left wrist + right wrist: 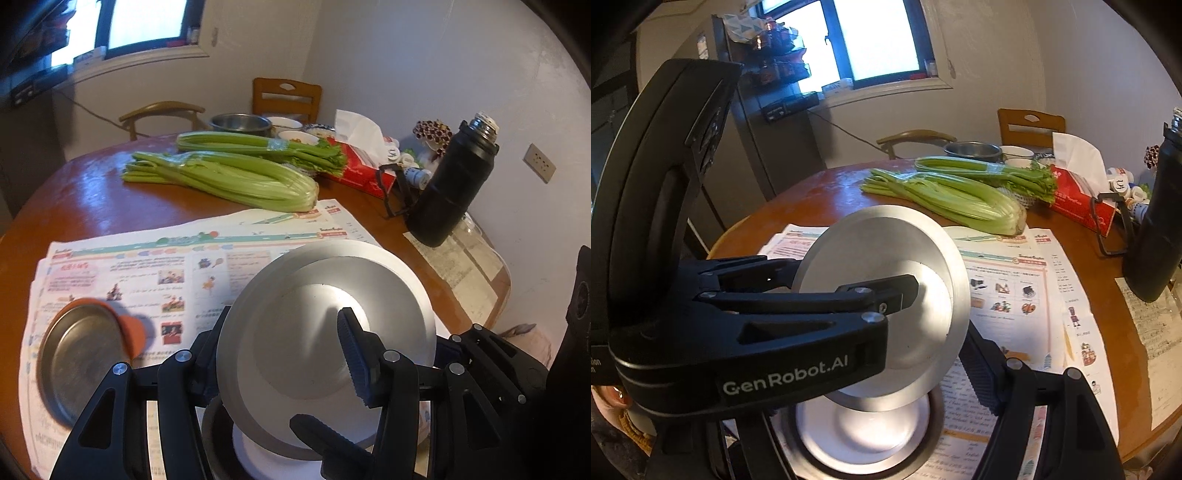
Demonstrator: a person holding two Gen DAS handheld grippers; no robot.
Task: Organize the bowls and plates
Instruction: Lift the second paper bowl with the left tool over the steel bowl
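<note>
I have the left gripper (295,362) clamped on a tilted steel plate (325,317); one ribbed finger (352,354) lies across the plate's inner face while the other finger (210,354) sits behind its left rim, so the jaws stand narrow with the plate between them; the plate is lifted clear of the newspaper (147,273) and stands steeply on edge above another steel dish (864,439) that rests at the near edge of the table (92,192). From the right wrist view I see the left gripper's finger reaching over the plate's face; the right gripper (960,369) has one ribbed finger (979,369) just beside the plate's lower right rim, and I cannot tell whether it presses on the plate or holds anything. A second shallow steel dish with an orange rim (81,362) lies on the newspaper toward the table's left edge; two celery bunches (229,173) lie past the newspaper near the table's middle; a black flask (454,184) stands at the right edge beside a red tissue box (362,166).
</note>
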